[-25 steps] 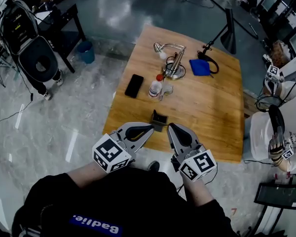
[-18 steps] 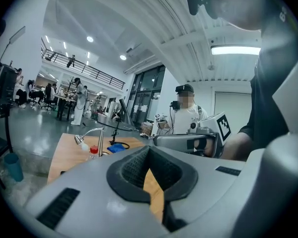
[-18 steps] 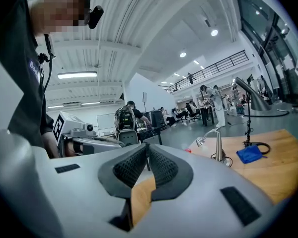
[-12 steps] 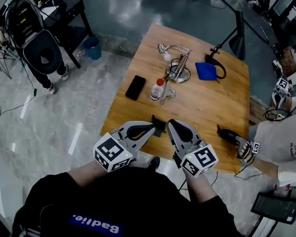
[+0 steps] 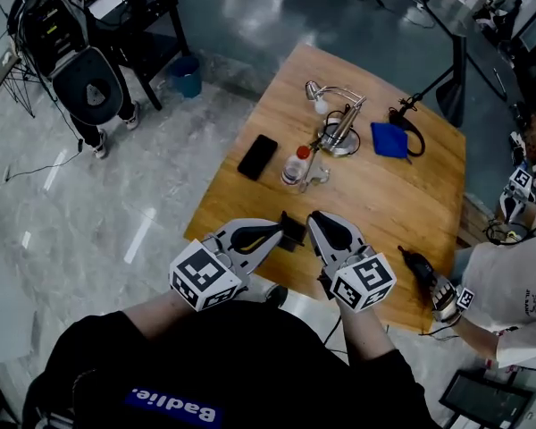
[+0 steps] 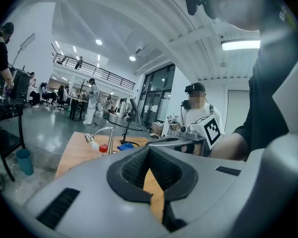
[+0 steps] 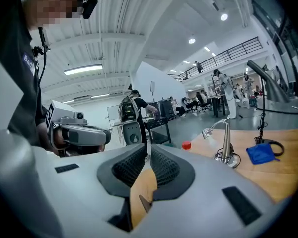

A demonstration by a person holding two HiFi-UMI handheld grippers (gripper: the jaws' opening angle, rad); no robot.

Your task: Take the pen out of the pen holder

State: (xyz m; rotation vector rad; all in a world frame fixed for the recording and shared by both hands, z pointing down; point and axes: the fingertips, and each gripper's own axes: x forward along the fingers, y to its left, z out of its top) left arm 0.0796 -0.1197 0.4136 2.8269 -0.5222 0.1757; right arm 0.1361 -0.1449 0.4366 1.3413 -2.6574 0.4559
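A small black pen holder (image 5: 292, 231) stands near the wooden table's (image 5: 384, 195) front edge, and I cannot make out a pen in it. My left gripper (image 5: 277, 232) lies just left of the holder with its tips meeting and nothing between them. My right gripper (image 5: 314, 219) lies just right of the holder. Its jaws have just been opening and show a thin slit with nothing in it. In the left gripper view the pads (image 6: 134, 170) touch at the tip. The right gripper view shows its pads (image 7: 164, 168) slightly apart.
Further back on the table are a black phone (image 5: 257, 156), a red-capped bottle (image 5: 295, 164), a metal desk lamp (image 5: 339, 125) and a blue cloth (image 5: 389, 139). Another person's gripper (image 5: 426, 273) hovers at the table's right front corner. A chair (image 5: 89, 88) stands off to the left.
Another person's gripper has come in at the table's right front corner. My view has shifted, and both my grippers have kept flanking the holder.
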